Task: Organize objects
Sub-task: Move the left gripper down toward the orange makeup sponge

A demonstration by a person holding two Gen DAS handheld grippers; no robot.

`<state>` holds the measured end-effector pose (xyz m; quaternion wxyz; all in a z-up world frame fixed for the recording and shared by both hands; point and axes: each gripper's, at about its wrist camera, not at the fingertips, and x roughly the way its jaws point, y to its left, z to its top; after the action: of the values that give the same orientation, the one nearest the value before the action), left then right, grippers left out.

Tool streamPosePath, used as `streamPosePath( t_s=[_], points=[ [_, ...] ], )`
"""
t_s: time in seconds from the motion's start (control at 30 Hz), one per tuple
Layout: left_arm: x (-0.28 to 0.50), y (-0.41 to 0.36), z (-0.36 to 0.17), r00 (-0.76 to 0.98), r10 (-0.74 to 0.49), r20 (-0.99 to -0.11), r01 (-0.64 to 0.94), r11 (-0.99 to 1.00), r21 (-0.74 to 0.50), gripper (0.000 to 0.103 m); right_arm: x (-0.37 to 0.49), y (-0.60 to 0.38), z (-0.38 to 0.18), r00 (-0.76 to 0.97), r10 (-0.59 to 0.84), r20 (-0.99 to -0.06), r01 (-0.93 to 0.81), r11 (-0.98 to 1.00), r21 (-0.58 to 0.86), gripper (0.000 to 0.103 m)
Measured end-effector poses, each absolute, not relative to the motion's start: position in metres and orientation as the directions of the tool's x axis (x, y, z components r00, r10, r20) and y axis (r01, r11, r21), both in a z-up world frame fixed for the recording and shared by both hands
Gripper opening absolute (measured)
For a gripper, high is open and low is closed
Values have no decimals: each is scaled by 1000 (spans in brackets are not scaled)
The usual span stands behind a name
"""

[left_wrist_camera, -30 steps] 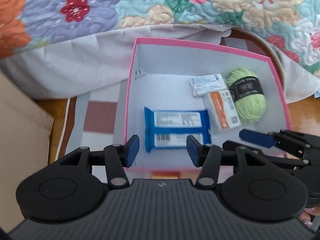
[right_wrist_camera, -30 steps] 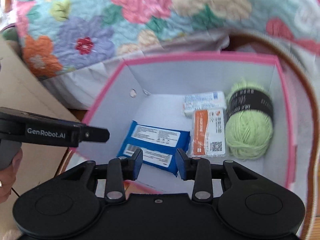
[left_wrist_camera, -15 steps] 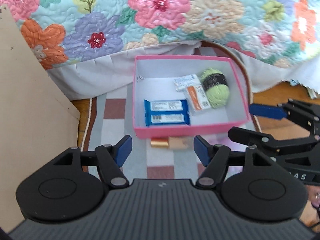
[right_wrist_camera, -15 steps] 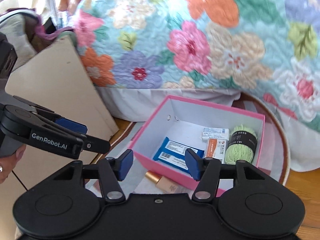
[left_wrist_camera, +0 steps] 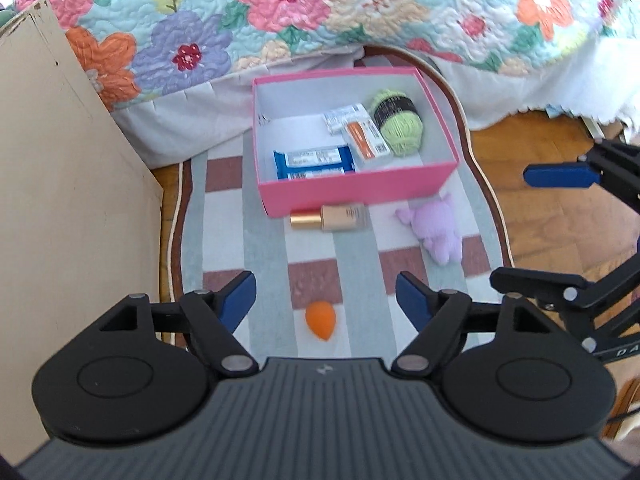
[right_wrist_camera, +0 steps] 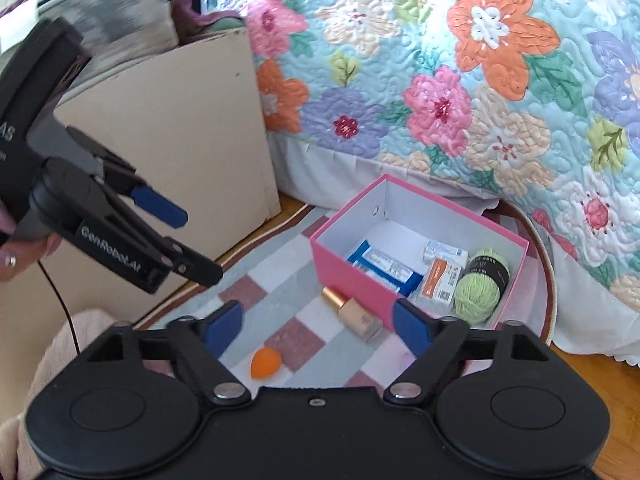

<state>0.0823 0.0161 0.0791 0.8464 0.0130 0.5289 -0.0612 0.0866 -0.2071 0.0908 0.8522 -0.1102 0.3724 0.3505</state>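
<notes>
In the view from your left wrist, your left gripper (left_wrist_camera: 326, 300) hangs above a striped and checked rug (left_wrist_camera: 224, 240). Its blue pads have just been spreading apart, and nothing sits between them. Near the gripper, on the rug, lies an orange makeup sponge (left_wrist_camera: 321, 319). Farther off stands a pink box (left_wrist_camera: 356, 188), just in front of a bed covered by a floral quilt (left_wrist_camera: 320, 4). Inside the box you see a blue packet (left_wrist_camera: 314, 163) at the near left, an orange and white packet (left_wrist_camera: 367, 140) and a white packet (left_wrist_camera: 345, 117) in the middle, and a ball of green yarn (left_wrist_camera: 398, 127) at the right. A foundation bottle (left_wrist_camera: 330, 218) lies on its side just beside the box's near wall. A purple plush toy (left_wrist_camera: 436, 232) lies to the right of the bottle. A beige panel (left_wrist_camera: 68, 184) fills the left side. Your right gripper (left_wrist_camera: 560, 220) enters at the right edge, jaws wide apart.

In the view from your right wrist, your right gripper (right_wrist_camera: 318, 330) has also just been widening and holds nothing. Below it lie the sponge (right_wrist_camera: 265, 363) and the bottle (right_wrist_camera: 354, 314), which rests against the near side of the box (right_wrist_camera: 348, 268). The blue packet (right_wrist_camera: 382, 266), both small packets and the yarn (right_wrist_camera: 482, 284) are inside. Your left gripper (right_wrist_camera: 192, 246) shows at the left, held by your hand (right_wrist_camera: 24, 250), its jaws apart and empty.
</notes>
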Motion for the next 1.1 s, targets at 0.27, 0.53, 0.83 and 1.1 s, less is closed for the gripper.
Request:
streamPosePath(
  t_s=[0.27, 0.53, 0.83, 1.1],
  points=[
    [57, 14, 54, 370, -79, -926, 172, 985, -15, 76, 64, -213, 54, 435, 507, -744, -691, 718, 85, 89],
    [53, 23, 12, 364, -153, -919, 215, 974, -76, 90, 65, -214, 0, 347, 586, -732, -710, 675, 203, 89],
    [71, 37, -44, 312, -185, -932, 167, 976, -137, 95, 82, -195, -62, 312, 548, -777, -701, 684, 201, 89],
    [96, 53, -94, 274, -194, -942, 107, 979, -171, 92, 84, -162, -99, 329, 578, -747, -702, 679, 216, 89]
  ],
)
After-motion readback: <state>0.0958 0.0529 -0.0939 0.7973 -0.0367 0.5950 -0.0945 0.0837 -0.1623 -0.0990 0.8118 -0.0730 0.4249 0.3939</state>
